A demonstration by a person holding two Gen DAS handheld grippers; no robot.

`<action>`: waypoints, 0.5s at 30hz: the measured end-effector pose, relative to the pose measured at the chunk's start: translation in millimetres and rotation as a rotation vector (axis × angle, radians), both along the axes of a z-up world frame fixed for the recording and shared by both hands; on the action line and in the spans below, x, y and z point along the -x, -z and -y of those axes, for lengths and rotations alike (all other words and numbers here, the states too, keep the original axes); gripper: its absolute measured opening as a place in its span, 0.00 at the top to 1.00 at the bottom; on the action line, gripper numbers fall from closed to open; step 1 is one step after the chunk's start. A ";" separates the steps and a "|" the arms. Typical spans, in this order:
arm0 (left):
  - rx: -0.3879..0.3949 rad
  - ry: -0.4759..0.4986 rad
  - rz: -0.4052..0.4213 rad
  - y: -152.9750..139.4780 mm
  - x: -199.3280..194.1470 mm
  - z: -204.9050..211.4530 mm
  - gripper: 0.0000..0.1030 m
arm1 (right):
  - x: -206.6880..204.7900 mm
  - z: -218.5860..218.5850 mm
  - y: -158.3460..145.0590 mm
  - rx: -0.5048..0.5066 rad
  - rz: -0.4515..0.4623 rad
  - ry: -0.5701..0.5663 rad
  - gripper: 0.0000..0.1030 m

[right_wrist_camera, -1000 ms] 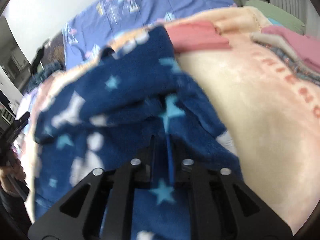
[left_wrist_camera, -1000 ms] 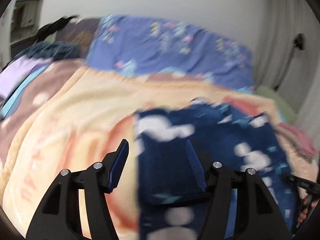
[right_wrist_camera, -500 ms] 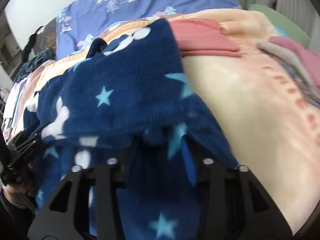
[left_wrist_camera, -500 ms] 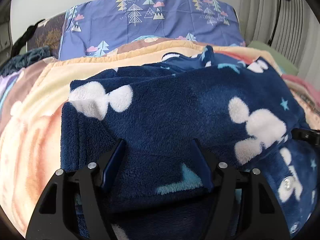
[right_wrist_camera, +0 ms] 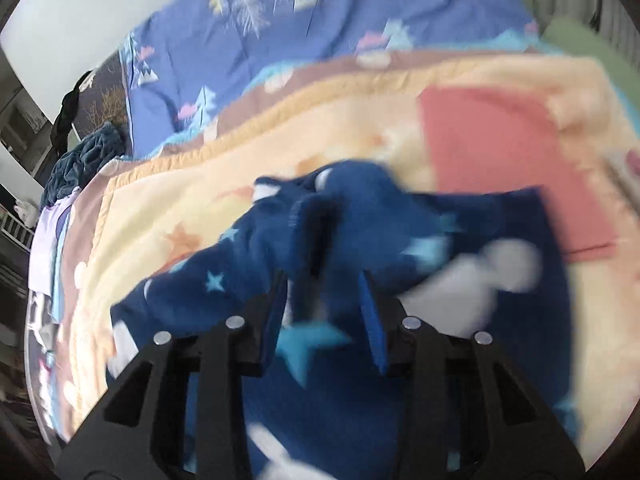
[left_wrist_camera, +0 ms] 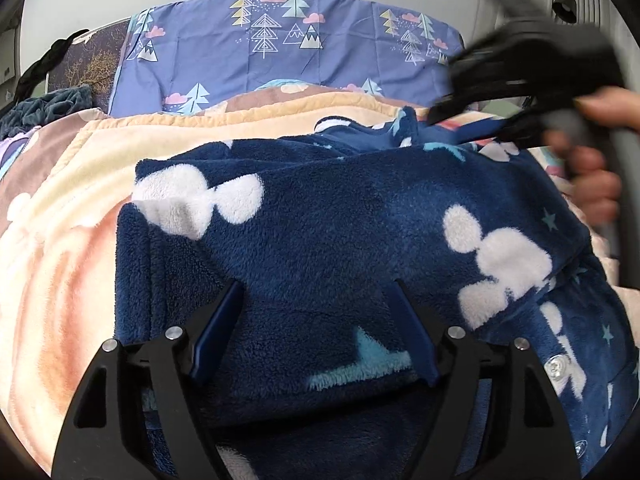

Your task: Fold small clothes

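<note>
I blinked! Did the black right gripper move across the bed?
Yes. The right gripper moved up the fuzzy navy garment, toward the purple tree-print pillow.

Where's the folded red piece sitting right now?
In the right wrist view, the folded red piece lies flat on the peach blanket, upper right, just beyond the navy fleece garment.

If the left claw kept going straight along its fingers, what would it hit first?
The navy fleece garment: the left claw, jaws opening, already straddles its folded layers. The peach blanket probably lies underneath.
</note>
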State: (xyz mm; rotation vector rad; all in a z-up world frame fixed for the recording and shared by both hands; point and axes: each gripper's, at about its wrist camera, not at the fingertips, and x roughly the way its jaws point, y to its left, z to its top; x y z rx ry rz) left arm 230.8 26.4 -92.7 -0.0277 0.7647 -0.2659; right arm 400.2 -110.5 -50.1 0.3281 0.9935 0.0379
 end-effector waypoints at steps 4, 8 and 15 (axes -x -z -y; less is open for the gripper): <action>0.007 0.001 0.003 -0.2 -0.6 -1.2 0.25 | -34.7 -20.3 12.5 0.043 0.013 0.033 0.85; 0.036 0.004 0.006 -0.8 -0.1 -4.9 0.25 | -33.1 -52.3 10.6 0.082 0.017 -0.013 0.89; 0.029 0.009 0.004 0.3 0.3 -0.7 0.23 | -23.5 -15.8 -3.4 0.153 0.028 0.091 0.42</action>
